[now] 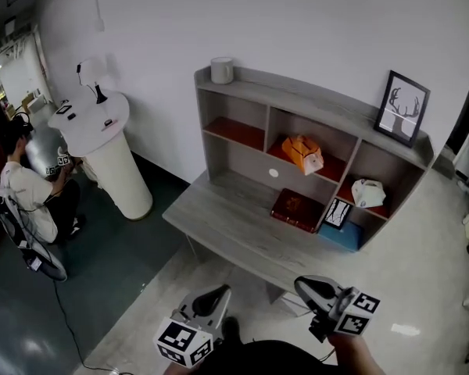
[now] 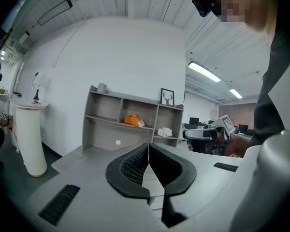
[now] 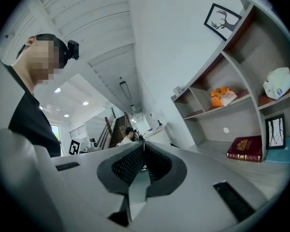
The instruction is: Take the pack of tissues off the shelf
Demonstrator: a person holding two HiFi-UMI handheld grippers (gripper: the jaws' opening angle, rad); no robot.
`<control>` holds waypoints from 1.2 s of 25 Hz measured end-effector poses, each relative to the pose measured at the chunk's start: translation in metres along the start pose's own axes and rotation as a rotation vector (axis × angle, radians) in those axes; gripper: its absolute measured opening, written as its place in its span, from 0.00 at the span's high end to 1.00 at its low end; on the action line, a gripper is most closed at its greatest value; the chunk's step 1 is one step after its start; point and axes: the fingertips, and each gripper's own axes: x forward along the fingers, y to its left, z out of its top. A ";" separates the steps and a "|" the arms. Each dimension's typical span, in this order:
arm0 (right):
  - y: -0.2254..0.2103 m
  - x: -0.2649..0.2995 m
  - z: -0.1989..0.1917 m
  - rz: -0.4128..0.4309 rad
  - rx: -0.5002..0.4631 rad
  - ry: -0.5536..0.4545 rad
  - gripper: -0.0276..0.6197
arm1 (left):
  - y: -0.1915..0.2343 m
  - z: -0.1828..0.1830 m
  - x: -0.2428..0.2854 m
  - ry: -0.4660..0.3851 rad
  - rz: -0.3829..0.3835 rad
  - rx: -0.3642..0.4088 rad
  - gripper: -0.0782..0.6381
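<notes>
- While pressed pad to pad with nothing between, hover short of the desk (image 1: 219, 221): left gripper (image 1: 216, 294) and right gripper (image 1: 305, 283).
- Along each gripper's own line of sight: black pads meeting at the tips, no gap, nothing caught.
- Ahead of and above both sets of jaws, well apart from either: pack of tissues (image 1: 302, 153), orange with a white tuft, lying in the middle upper compartment of the shelf (image 1: 293, 84), with the desk board in between.
- From the left jaws: almost dead ahead, a touch left of the closing line and higher.
- From the right jaws: off to the right and higher, those jaws aiming leftward past the shelf's end.
- Long axis of the pack: apparently along the shelf board, so crosswise to a reach from the front.
- Probably nearer by place in the head view: the right jaws, though needing a swing to the right first.
- Farther off but already lined up: the left jaws.
- Below the pack and closer to the jaws: red book (image 1: 295, 209) flat on the desk, likely clear of a raised reach.
</notes>
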 end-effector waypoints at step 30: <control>-0.193 0.041 0.074 -0.181 0.055 -0.093 0.93 | 0.062 0.078 0.264 0.061 -0.294 0.105 0.86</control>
